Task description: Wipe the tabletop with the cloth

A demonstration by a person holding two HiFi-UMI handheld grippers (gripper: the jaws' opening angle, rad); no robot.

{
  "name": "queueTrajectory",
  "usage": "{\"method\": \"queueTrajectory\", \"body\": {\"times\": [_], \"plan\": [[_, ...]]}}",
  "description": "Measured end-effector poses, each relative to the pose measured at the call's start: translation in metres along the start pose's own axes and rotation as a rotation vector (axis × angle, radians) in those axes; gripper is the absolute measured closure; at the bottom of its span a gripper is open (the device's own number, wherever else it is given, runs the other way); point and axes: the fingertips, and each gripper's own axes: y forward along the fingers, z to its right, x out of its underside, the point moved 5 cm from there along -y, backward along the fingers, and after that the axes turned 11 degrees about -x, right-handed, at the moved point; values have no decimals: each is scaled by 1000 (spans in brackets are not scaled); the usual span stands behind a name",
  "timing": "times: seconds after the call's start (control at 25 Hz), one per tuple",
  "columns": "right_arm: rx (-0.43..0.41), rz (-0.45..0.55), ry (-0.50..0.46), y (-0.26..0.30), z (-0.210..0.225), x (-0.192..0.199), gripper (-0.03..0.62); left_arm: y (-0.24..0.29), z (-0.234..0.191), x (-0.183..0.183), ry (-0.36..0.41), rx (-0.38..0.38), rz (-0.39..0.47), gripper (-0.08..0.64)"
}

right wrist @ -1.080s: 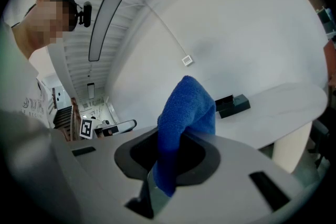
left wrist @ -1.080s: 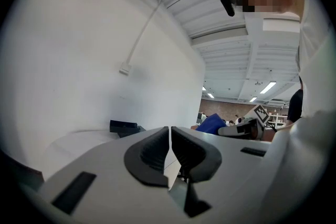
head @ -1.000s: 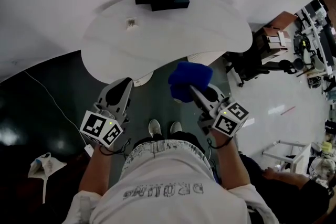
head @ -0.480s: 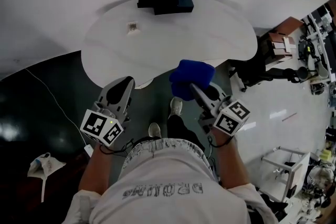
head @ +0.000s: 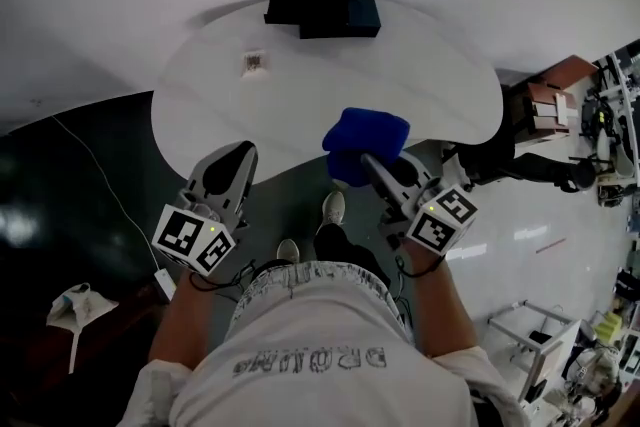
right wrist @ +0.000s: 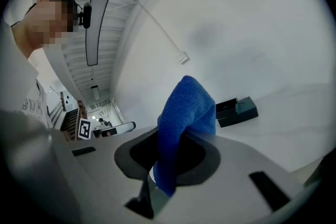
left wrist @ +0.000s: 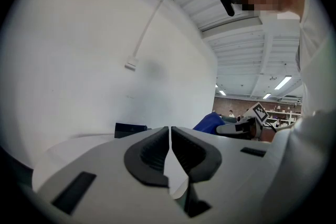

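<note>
A bunched blue cloth [head: 363, 144] hangs at the near edge of the white rounded tabletop [head: 400, 75], and my right gripper [head: 372, 167] is shut on it. In the right gripper view the cloth [right wrist: 185, 118] sticks up from between the jaws. My left gripper [head: 238, 161] hovers at the table's near left edge, shut with nothing in it. Its jaws meet in the left gripper view, where the left gripper [left wrist: 170, 140] points across the tabletop [left wrist: 79, 144] and the cloth [left wrist: 210, 122] shows to the right.
A dark box [head: 322, 9] lies at the table's far edge, seen too as the box [right wrist: 236, 110] in the right gripper view. A small tag [head: 254, 61] sits on the left part of the top. Office chairs and furniture [head: 540, 125] stand to the right. The person's shoes [head: 335, 207] are below the table edge.
The person has stepped toward the table, one foot forward. Both grippers hold nearly the same place in view while the tabletop has come closer under the cloth.
</note>
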Motion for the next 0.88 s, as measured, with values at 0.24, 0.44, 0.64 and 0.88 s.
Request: {"method": "queueTrajectory", "body": {"times": [0.24,0.44,0.64,0.88], "plan": [[-42,-22,6,9,34,-19,520,30,-1,1,-6,-52,-9,532],[-71,-37,10,9,61,-36,520,56,5,-2,1,-81,-4,532],[-98,-58,20,12,89,-51,520,83,9,-3,-8,-116,-9,532],[-131,-95,19,22,120,-63,520,108,8,2,-23,-162,-21,532]]}}
